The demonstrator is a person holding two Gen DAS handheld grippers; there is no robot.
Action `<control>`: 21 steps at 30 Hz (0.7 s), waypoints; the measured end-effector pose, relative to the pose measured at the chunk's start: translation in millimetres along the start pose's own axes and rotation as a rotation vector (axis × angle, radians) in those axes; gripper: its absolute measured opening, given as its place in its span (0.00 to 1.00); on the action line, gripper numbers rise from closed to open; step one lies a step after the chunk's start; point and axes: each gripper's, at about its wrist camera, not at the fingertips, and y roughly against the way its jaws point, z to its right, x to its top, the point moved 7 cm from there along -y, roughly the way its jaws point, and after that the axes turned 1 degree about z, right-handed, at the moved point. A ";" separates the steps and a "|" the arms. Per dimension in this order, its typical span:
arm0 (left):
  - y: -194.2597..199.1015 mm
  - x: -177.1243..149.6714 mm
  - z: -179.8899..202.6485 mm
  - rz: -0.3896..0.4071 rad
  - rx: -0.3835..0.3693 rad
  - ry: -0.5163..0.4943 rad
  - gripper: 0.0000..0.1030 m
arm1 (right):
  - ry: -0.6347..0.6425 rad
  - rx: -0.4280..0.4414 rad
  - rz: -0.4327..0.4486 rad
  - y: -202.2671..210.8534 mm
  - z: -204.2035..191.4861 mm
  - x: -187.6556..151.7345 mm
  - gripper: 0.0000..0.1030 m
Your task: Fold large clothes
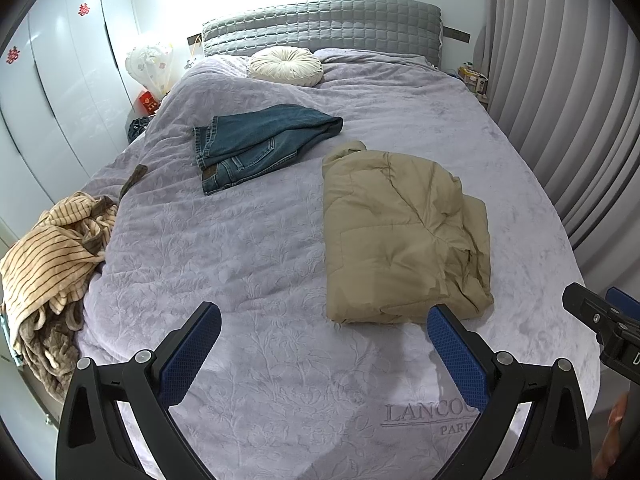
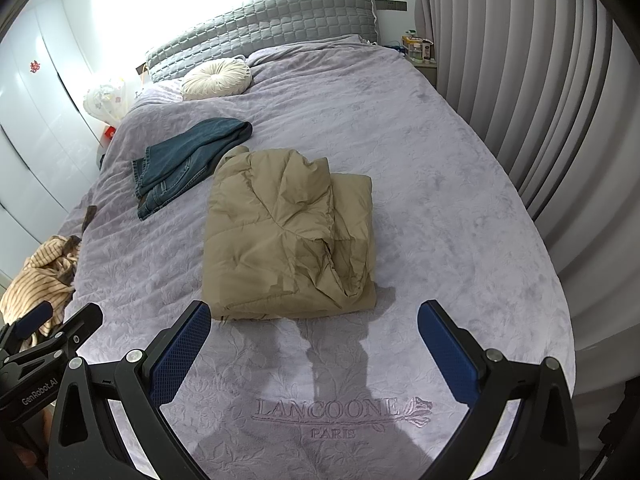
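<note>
My left gripper (image 1: 324, 344) is spread wide, nothing in it, hanging over the lilac bedspread (image 1: 260, 264). My right gripper (image 2: 314, 340) gapes just as empty. Just past both sets of tips lies the folded tan jacket (image 2: 288, 236) (puffy, 1 neat block). Further up, folded jeans (image 1: 256, 146), then a round cushion (image 1: 285, 65).

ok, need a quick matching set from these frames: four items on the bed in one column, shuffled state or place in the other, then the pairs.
Items:
1. tan jacket
2. jeans
3. striped garment
4. round cushion

States or places:
A. crumpled, at the bed's left edge
B. by the headboard
C. folded, nearest the tools
D. folded, mid-bed, beyond the tan bundle

Pairs: 1-C, 2-D, 3-A, 4-B
</note>
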 end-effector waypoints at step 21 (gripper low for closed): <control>-2.3 0.9 -0.1 0.000 0.002 -0.005 1.00 | 0.000 -0.001 -0.003 0.0 -2.3 -1.9 1.00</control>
